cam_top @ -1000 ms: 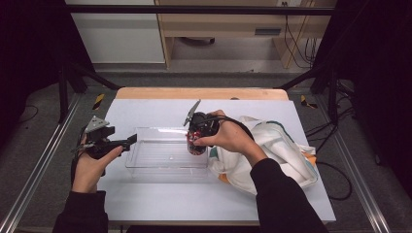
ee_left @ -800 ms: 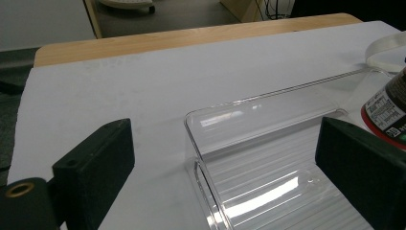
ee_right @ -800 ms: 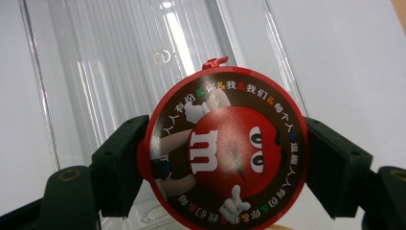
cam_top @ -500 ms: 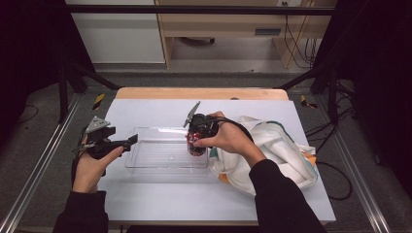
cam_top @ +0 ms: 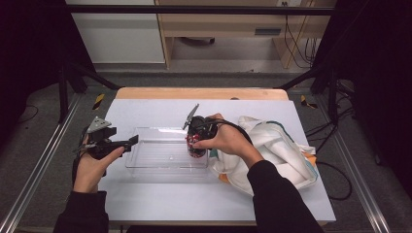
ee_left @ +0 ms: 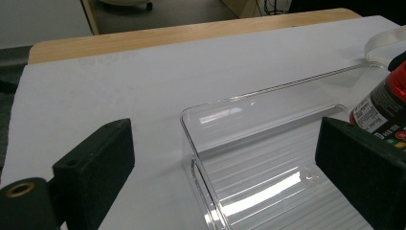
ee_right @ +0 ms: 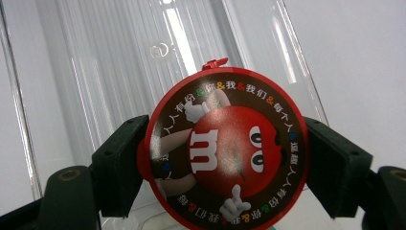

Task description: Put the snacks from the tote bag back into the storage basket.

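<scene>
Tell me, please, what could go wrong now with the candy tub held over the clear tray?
The right gripper clamps the round candy tub only at its sides, so it may slip or twist. The clear tray looks light; the tub could push it, since the left gripper is open and not holding it.

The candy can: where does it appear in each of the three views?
High view: candy can at centre, in the right gripper, inside the clear tray.
Left gripper view: at the right edge.
Right gripper view: lid at centre, between the jaws.
Shared landmark: the tray.
</scene>
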Action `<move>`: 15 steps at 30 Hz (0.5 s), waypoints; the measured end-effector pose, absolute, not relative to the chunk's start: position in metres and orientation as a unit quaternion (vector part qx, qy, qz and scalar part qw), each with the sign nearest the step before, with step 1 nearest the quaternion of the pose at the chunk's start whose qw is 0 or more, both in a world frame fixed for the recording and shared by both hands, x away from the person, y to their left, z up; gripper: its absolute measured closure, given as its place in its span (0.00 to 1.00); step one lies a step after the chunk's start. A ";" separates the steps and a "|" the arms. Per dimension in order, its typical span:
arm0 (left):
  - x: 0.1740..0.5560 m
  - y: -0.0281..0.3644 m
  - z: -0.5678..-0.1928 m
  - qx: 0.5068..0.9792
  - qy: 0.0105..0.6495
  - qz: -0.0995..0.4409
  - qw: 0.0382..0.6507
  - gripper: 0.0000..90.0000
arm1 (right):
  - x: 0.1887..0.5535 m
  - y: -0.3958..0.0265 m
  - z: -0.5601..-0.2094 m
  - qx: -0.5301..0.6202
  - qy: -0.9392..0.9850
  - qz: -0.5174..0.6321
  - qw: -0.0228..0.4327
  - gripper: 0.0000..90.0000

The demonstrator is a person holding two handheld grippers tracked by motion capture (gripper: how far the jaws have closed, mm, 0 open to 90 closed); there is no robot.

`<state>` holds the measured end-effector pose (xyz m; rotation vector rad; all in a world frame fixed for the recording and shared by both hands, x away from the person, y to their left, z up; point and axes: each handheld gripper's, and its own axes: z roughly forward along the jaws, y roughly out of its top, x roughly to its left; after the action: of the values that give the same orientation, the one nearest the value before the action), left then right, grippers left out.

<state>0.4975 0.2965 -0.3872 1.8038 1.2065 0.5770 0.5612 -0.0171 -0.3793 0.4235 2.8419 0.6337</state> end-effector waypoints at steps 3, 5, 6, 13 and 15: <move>0.497 0.296 -0.387 0.725 0.483 0.233 0.433 0.07 | 0.562 -0.017 -0.381 0.138 0.962 0.213 0.102 0.27; 0.498 0.295 -0.387 0.725 0.482 0.232 0.433 0.07 | 0.561 -0.016 -0.381 0.144 0.962 0.211 0.099 0.27; 0.498 0.295 -0.387 0.726 0.481 0.232 0.433 0.07 | 0.562 -0.016 -0.381 0.139 0.962 0.214 0.100 0.27; 0.498 0.295 -0.387 0.726 0.482 0.231 0.432 0.07 | 0.561 -0.015 -0.385 0.146 0.961 0.213 0.095 0.27; 0.498 0.296 -0.387 0.726 0.482 0.231 0.433 0.07 | 0.561 -0.015 -0.386 0.144 0.962 0.212 0.096 0.27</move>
<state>0.4978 0.2955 -0.3874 1.8091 1.2013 0.5766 0.5613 -0.0149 -0.3862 0.4278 2.8501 0.6273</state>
